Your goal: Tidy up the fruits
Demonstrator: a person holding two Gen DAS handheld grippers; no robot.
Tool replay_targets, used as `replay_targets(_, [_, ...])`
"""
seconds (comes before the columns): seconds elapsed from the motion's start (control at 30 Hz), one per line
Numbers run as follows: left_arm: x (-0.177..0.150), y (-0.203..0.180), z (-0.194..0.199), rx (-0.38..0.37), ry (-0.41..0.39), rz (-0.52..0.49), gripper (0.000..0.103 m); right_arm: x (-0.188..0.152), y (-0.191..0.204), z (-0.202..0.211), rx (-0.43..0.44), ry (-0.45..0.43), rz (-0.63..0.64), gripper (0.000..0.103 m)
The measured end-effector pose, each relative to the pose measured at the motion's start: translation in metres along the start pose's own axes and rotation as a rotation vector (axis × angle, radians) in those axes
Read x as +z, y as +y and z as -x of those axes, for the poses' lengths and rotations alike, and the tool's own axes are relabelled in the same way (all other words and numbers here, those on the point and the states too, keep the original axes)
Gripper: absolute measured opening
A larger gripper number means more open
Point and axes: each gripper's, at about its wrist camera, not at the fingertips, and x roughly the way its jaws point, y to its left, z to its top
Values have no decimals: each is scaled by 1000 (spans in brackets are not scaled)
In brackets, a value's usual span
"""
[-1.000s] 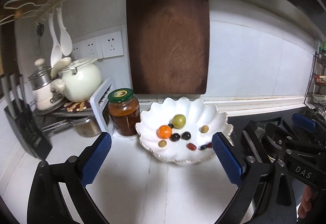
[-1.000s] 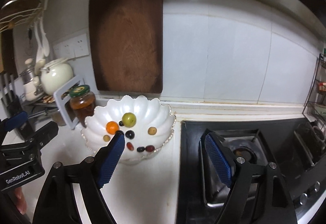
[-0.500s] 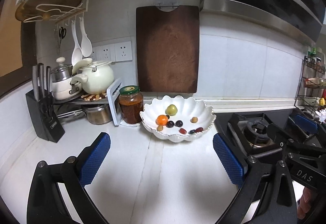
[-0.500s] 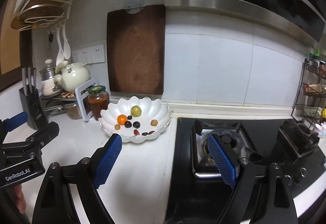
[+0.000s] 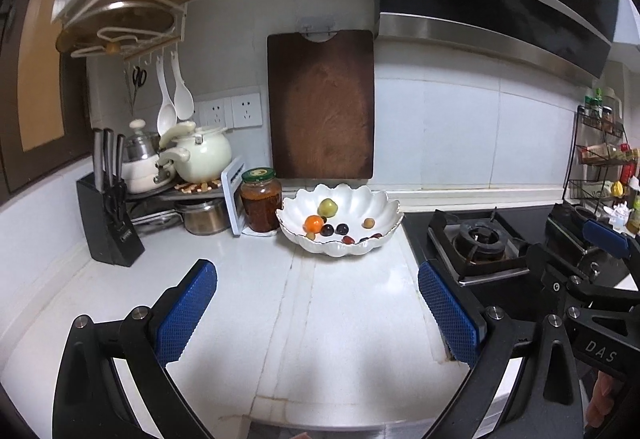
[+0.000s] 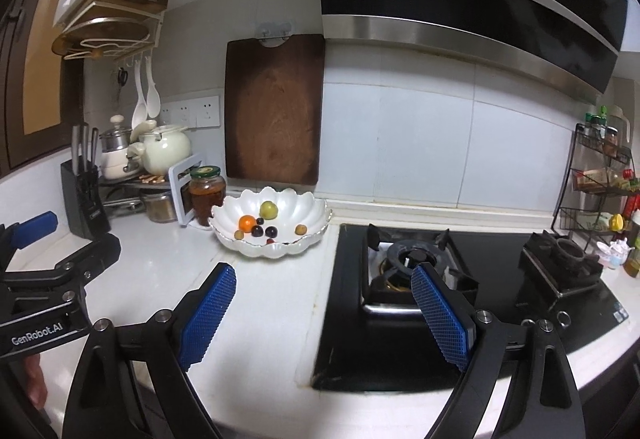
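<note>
Both grippers backed away from bowl (image 5: 340, 245) | left gripper (image 5: 316, 309), right gripper (image 6: 322, 313) agape, empty | fruits seemingly inside

The darkest fruits (image 5: 362, 239) at the bowl's (image 5: 384, 201) near rim, far ahead of the left gripper (image 5: 316, 303), sit half-hidden. Too small to name. Spice-rack jars (image 6: 604, 179) far right of the right gripper (image 6: 324, 303) blur together.

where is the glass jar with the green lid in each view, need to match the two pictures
Left wrist view: the glass jar with the green lid stands left of centre, just left of the white scalloped bowl.
Right wrist view: the same jar sits further left, again just left of the bowl.
Shared landmark: the dark wooden cutting board hanging on the wall behind the bowl.
</note>
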Motion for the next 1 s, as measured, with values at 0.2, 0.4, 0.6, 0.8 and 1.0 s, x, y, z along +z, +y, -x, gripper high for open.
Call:
replay_targets(0.2, [-4, 0, 26, -13, -7, 6, 103, -9, -4, 25, 10, -3, -17, 91])
replay_targets(0.4, [-7, -4, 41, -30, -9, 9, 103, -13, -7, 46, 4, -25, -15, 91])
replay_targets(0.6, [-6, -6, 51, -37, -17, 8, 103, -13, -9, 58, -6, -44, -15, 91])
replay_targets(0.8, [-6, -7, 54, -40, -13, 3, 103, -13, -10, 63, -10, -45, -20, 91])
replay_targets(1.0, [-7, -9, 54, -48, -12, 1, 103, -14, -12, 64, -16, -44, -26, 91])
